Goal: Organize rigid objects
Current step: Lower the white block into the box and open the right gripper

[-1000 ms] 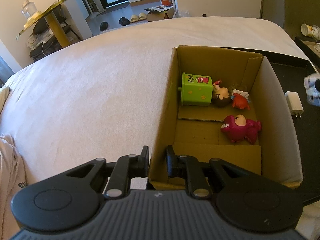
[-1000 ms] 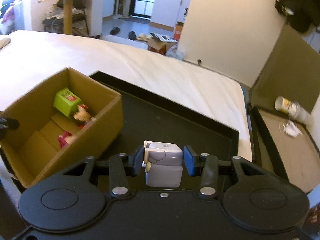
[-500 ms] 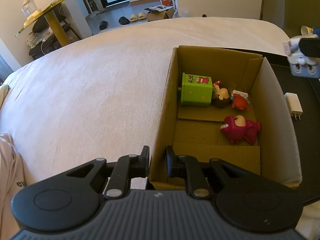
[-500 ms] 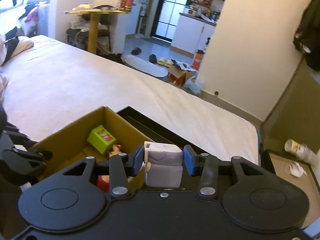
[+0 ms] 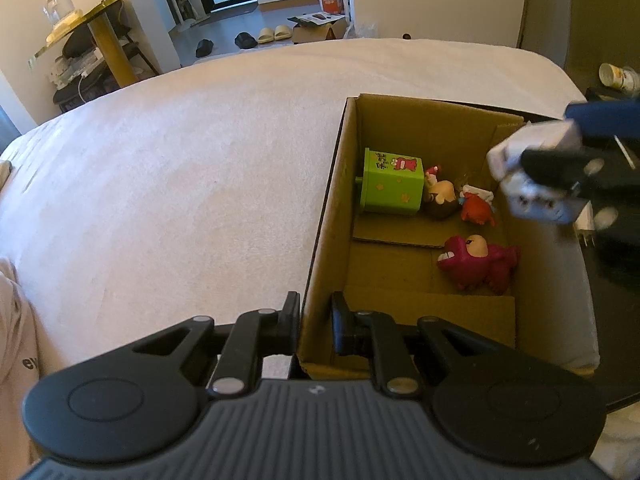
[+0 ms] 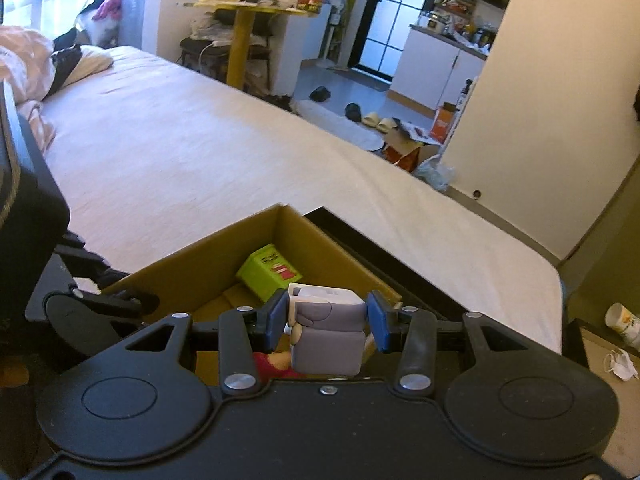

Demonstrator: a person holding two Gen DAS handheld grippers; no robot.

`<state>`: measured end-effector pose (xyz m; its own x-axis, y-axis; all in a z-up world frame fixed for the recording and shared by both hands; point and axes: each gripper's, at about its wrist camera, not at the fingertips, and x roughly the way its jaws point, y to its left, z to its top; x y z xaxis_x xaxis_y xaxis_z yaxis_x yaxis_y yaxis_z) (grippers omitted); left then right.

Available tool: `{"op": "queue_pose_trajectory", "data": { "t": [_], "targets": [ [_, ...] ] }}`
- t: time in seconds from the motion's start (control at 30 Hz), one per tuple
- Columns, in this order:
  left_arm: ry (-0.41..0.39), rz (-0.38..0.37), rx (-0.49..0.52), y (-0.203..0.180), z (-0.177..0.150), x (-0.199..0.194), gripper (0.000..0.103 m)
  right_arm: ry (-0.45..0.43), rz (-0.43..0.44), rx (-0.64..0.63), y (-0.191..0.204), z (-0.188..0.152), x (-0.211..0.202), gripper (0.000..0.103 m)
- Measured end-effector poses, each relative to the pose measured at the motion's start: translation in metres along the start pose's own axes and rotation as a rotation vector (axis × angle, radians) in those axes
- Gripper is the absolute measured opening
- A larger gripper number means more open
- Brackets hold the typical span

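Observation:
An open cardboard box (image 5: 332, 208) lies on the bed. My left gripper (image 5: 315, 322) is shut on the box's near left wall. Inside lie a green cube toy (image 5: 392, 186), a brown-headed figure (image 5: 440, 196), a red crab toy (image 5: 476, 210) and a magenta monster toy (image 5: 478, 262). My right gripper (image 6: 327, 322) is shut on a grey blocky toy (image 6: 326, 334) and holds it above the box's right wall; the toy also shows in the left wrist view (image 5: 532, 176). The box (image 6: 208, 268) and green cube (image 6: 269, 272) lie below it.
The box sits at the edge of a black tray (image 5: 616, 320) on the white bed (image 5: 180, 168). A white charger (image 5: 586, 220) lies on the tray. A paper cup (image 6: 622, 320) lies on a side surface to the right. A yellow table (image 6: 248, 12) stands beyond the bed.
My right gripper has carried the grey blocky toy left, from above the black tray to over the box's right wall. My left gripper has stayed clamped on the box wall.

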<state>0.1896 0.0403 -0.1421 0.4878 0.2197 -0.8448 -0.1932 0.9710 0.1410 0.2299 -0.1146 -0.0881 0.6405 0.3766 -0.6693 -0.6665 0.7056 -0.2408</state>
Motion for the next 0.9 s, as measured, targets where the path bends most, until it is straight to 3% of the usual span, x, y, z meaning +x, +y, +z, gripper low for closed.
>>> {"op": "queue_pose_trajectory", "data": {
  "t": [0.47,0.9],
  "targets": [
    [0.001,-0.038,-0.042,0.007,0.000,0.001,0.013,0.049,0.099,-0.058,0.027,-0.004,0.023,0.043],
    [0.012,-0.051,-0.066,0.012,0.002,0.004,0.013,0.009,0.208,0.076,0.012,-0.004,0.028,0.043]
  ]
}}
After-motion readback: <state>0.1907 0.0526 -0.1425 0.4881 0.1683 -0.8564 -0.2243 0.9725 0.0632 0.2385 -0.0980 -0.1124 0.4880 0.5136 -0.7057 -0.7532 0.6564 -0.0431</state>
